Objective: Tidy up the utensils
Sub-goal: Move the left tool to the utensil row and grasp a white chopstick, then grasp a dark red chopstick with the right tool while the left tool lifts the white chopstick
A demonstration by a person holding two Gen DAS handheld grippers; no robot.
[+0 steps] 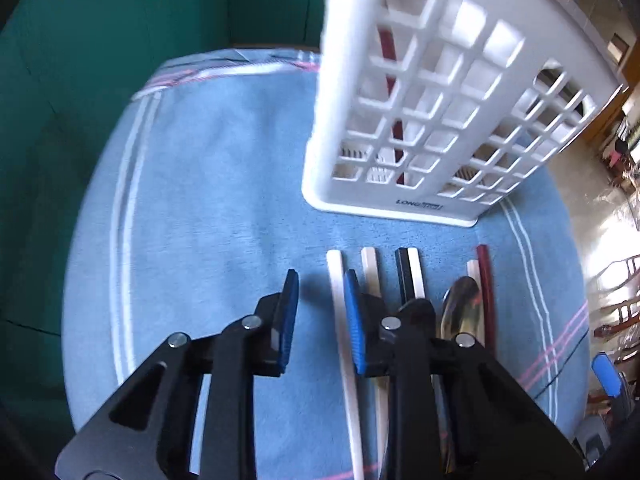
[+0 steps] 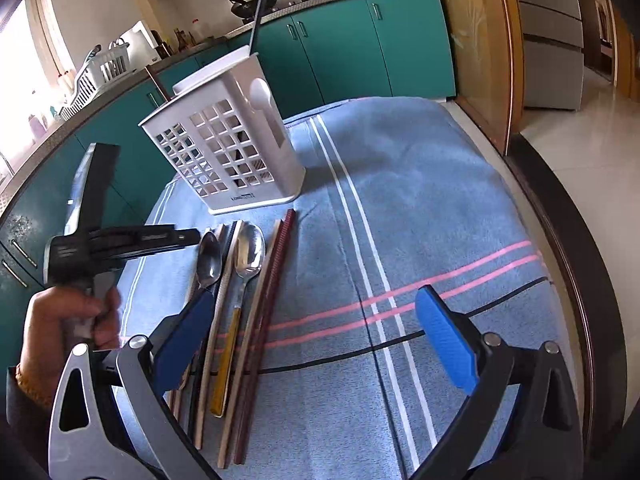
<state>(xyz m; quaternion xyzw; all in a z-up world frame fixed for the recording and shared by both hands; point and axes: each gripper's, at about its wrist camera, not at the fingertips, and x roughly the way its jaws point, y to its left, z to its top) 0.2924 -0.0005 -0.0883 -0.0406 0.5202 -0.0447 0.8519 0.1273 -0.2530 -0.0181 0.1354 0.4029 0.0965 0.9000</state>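
A white slotted utensil holder (image 1: 432, 120) stands on the blue towel; it also shows in the right wrist view (image 2: 228, 148) with a white spoon (image 2: 262, 96) and sticks in it. Chopsticks and spoons lie in a row in front of it: white chopsticks (image 1: 340, 304), a black one (image 1: 404, 276), a dark red one (image 1: 486, 292), a metal spoon (image 1: 460, 312). In the right wrist view two metal spoons (image 2: 248, 256) lie among chopsticks (image 2: 272, 276). My left gripper (image 1: 322, 304) is open, empty, just above the leftmost chopsticks. My right gripper (image 2: 316, 340) is wide open, empty, right of the row.
The blue striped towel (image 2: 420, 200) covers the round table. Teal cabinets (image 2: 340, 40) and a counter with pots and a dish rack stand behind. A wooden-framed glass door (image 2: 480, 48) and tiled floor are to the right.
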